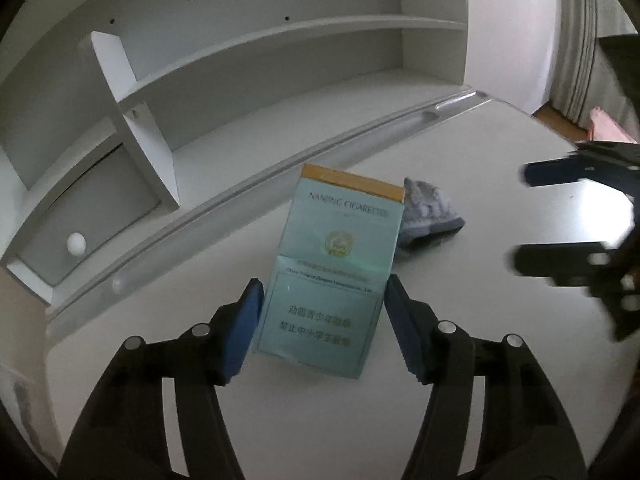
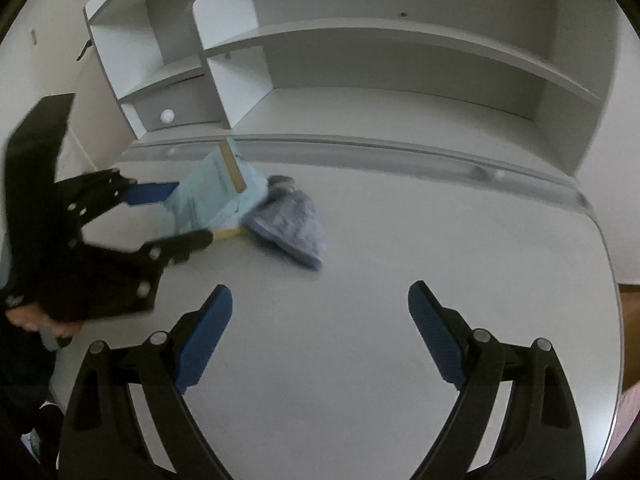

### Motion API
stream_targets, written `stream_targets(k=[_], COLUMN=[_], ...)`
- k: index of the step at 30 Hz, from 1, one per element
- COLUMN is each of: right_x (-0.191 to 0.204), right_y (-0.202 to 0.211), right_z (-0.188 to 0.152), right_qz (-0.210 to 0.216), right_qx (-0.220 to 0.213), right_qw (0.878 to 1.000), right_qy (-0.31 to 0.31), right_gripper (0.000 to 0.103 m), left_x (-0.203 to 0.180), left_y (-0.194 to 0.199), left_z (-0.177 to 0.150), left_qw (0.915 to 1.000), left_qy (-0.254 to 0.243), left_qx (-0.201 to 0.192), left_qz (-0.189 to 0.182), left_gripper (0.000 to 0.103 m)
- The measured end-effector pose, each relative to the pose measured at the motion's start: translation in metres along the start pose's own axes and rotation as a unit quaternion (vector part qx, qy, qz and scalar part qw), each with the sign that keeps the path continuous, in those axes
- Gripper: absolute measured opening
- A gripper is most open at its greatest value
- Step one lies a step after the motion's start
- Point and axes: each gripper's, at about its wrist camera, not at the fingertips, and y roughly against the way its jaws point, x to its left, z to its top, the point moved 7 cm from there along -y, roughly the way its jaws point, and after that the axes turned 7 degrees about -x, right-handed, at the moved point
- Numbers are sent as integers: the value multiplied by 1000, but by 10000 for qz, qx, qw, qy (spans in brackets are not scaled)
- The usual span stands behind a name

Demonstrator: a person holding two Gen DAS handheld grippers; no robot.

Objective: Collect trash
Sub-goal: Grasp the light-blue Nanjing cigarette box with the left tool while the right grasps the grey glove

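Left tongs (image 1: 322,322) are pinching the pale green cigarette pack (image 1: 332,268) by its lower half, one blue pad on each long side; the pack is tilted, with its yellow-edged top pointing toward the desk's back rail (image 1: 280,172). Right tongs (image 2: 320,336) are spread wide and hold nothing, hovering over bare desk (image 2: 440,240) toward its front right corner. Judged from this, the step in hand is carrying the pack off as trash. Keep the squeeze even so the thin card does not buckle, hold the pads square to the pack's sides, and lift straight up before you travel, so the pack's far end clears the crumpled grey-blue wad (image 1: 430,212) lying just beside it near the middle of the desk. That wad looks soft and light; it may drag along if the pack brushes it. No bin shows in either view, so you cannot tell where the drop point lies. Count: one cigarette pack, one crumpled wad, two tongs.
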Motion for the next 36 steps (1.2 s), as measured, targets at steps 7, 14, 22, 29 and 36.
stream_targets(k=[7,14,22,29,36], right_x=[20,22,-33,-120,-183], right_y=[-37,-54,34,138,209], right_z=[19,16,-12,-81,-170], right_qz=[227,105,-177,-1018,-1635], right_qx=[173,250,-336,-737,-805], right_qw=[9994,9993,9984,9834,9568], right_qy=[206,255,-418,-1309,-2265], right_gripper=[79,21,14,14,14], left_x=[29,44,-11,-157,-189], left_y=[41,66,71,55,57], left_z=[-1,-18,10,48,69], left_qw=[9987,9955,9974,9943,9921], left_qy=[392,717,652,109,-19], left_qx=[-193,-63,-219,-399,-417], left_qz=[270,609,219,-987,-1181], left_gripper=[59,59,58,28,82])
